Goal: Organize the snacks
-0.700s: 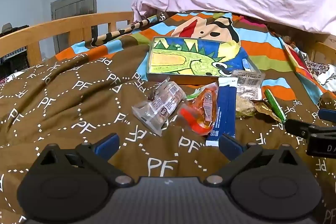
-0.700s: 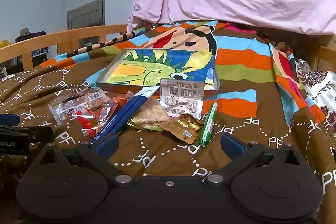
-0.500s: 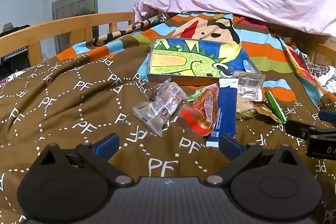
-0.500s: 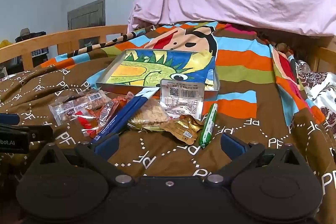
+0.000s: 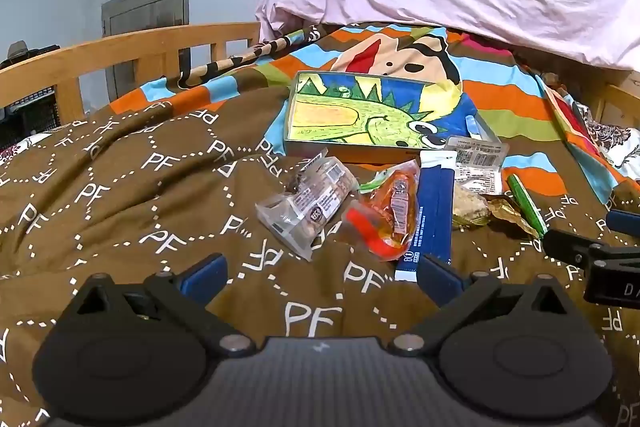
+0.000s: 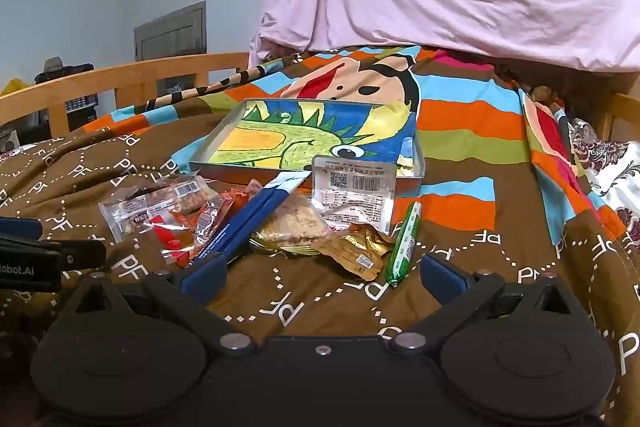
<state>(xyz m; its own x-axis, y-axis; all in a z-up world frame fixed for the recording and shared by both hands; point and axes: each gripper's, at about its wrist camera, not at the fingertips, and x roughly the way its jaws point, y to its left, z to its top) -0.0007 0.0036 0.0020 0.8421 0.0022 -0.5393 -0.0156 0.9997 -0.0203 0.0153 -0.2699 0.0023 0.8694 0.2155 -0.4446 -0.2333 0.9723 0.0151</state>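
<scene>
Your left gripper (image 5: 320,277) and right gripper (image 6: 320,273) both hang spread wide and empty above the brown blanket (image 5: 120,195); the snack packets (image 6: 256,223) lie heaped just ahead, touching the near edge of the dinosaur-print tray (image 6: 224,131)

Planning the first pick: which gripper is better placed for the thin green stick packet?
Probably the right gripper: its open jaws nearly frame the thin green stick packet, while the left gripper faces the clear wrapped snack.
</scene>
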